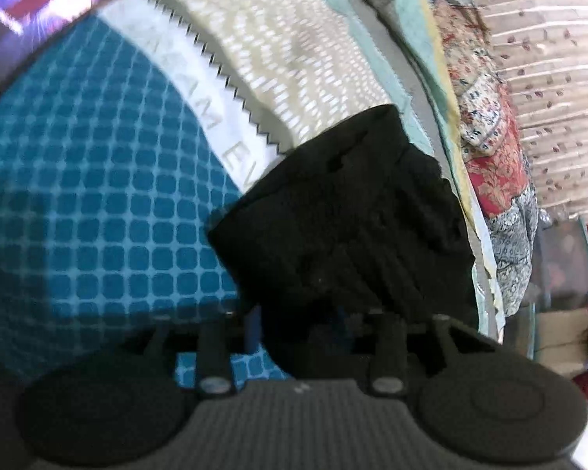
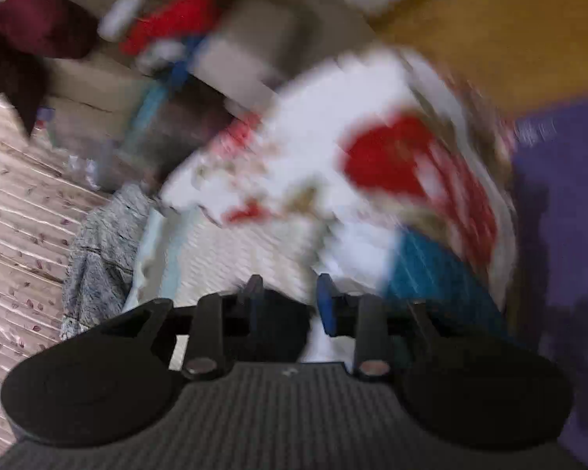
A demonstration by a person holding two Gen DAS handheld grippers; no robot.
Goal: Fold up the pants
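The black pants [image 1: 341, 215], already a compact bundle, sit right in front of the left hand-held gripper [image 1: 300, 321], long axis running away up-right. Can't tell if it's gripping them. The right hand-held gripper [image 2: 288, 293] is spread, holding nothing, pants nowhere in its view.

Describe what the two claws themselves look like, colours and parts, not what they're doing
Both look alike. The left claw and right claw each have a dark grey ribbed body, two round black discs at the sides, and black link bars pinned by silver screws. The right claw's fingers show blue pads; the left's are mostly hidden. No cables or sleeves show.
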